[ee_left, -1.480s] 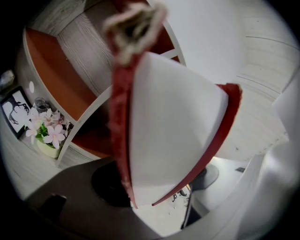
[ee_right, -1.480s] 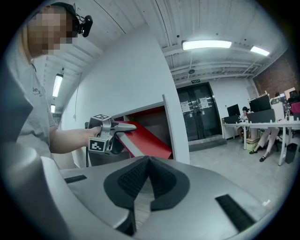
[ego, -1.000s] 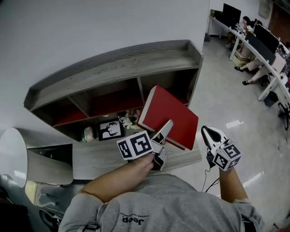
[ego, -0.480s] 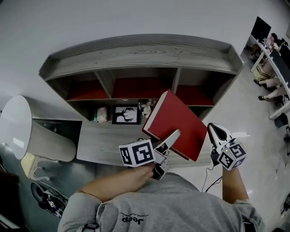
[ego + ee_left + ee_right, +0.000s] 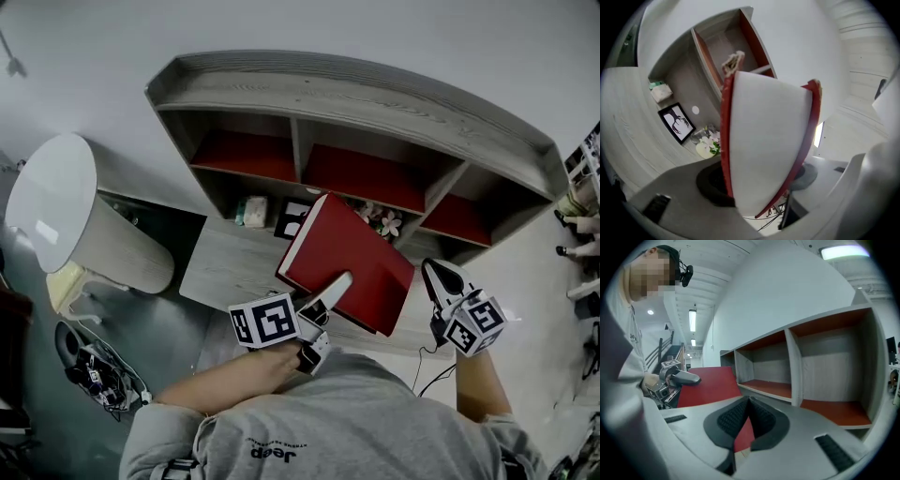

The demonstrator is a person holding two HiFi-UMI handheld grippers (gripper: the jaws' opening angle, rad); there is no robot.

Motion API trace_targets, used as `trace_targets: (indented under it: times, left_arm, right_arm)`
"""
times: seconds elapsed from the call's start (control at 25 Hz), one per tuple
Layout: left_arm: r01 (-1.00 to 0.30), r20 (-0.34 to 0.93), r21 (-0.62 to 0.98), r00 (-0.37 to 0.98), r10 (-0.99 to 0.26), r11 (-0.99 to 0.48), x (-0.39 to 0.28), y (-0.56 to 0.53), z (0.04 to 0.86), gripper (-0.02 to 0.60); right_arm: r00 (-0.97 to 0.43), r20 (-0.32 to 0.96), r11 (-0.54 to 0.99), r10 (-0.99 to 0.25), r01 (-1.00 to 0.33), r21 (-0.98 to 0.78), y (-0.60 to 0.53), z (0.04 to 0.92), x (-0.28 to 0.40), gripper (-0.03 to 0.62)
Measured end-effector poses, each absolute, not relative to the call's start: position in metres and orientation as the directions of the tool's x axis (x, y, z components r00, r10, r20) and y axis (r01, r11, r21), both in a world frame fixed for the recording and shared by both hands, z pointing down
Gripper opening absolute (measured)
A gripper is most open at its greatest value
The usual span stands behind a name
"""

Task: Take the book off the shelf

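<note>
A red book (image 5: 345,261) hangs tilted in front of the grey shelf (image 5: 375,98), outside its compartments and over the desk top (image 5: 230,272). My left gripper (image 5: 328,292) is shut on the book's near edge. In the left gripper view the white page block and red covers (image 5: 764,150) fill the space between the jaws. My right gripper (image 5: 437,274) is off the book's right corner, shut and empty. From the right gripper view (image 5: 749,404) I see the book (image 5: 705,380) and the left gripper (image 5: 682,378) at the left.
The shelf's compartments have red floors (image 5: 834,411). On the desk below them stand a framed black-and-white picture (image 5: 677,123), a small flower pot (image 5: 708,144) and a pale pack (image 5: 660,90). A white round table (image 5: 56,202) stands at the left.
The head view has swung, so the shelf now lies further right and turned. The book stays in my left gripper, a little further from the shelf. My right gripper keeps its place.
</note>
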State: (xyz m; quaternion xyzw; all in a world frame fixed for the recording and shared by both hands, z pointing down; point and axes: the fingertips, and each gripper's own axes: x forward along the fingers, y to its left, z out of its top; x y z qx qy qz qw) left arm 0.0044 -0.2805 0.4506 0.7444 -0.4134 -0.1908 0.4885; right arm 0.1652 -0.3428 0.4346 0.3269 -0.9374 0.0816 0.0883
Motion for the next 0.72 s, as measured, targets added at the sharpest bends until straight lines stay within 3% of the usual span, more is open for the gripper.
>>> trace_targets:
  times: [0.72]
  left_arm:
    - [-0.408,0.098,0.912,0.330,-0.939,-0.048,-0.250,-0.214,0.493,0.298]
  right_arm:
    - [-0.922,0.268,0.945,-0.280,-0.314,-0.093,-0.315,0.450,-0.092,0.006]
